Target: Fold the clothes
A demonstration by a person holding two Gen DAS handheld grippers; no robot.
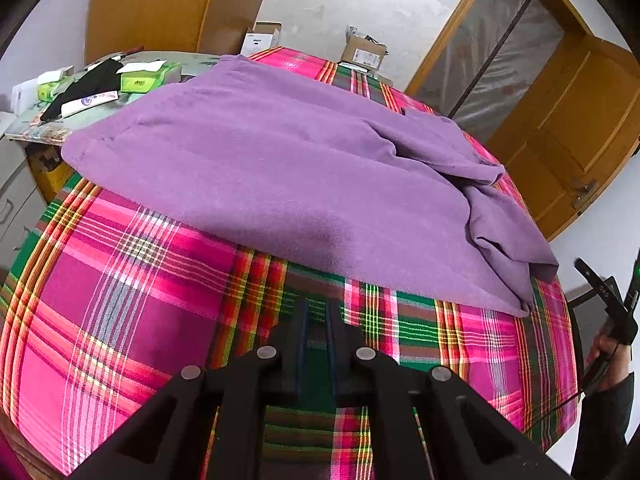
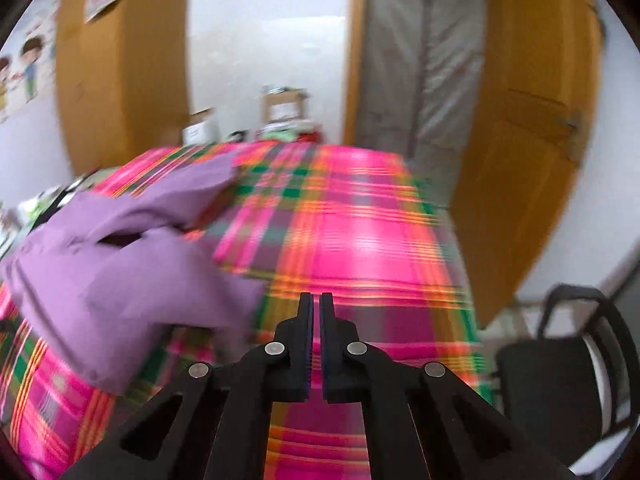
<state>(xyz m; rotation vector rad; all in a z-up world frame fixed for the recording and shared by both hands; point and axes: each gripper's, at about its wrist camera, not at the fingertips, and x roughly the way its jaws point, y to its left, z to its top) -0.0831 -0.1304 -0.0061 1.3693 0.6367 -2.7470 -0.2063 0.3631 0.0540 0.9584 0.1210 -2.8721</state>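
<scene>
Spread across the middle of the left wrist view, the purple garment lies on a bed covered with a pink, green and red plaid cloth, its body mostly flat and its right end bunched into loose folds toward the right of the frame. At the bottom centre the left gripper hangs over bare plaid just short of the garment's near edge, its jaws drawn in to a narrow gap with only the plaid showing between them and no fabric pinched. At the far right edge of that frame a hand holds part of the other black tool. In the blurred right wrist view the garment sits in the left half of the frame, crumpled, while the right gripper at bottom centre has its jaws pressed almost together over open plaid, to the right of the garment and holding nothing. A black chair stands at the lower right of that view, and a side table with green tissue packs shows at the upper left of the left wrist view.
</scene>
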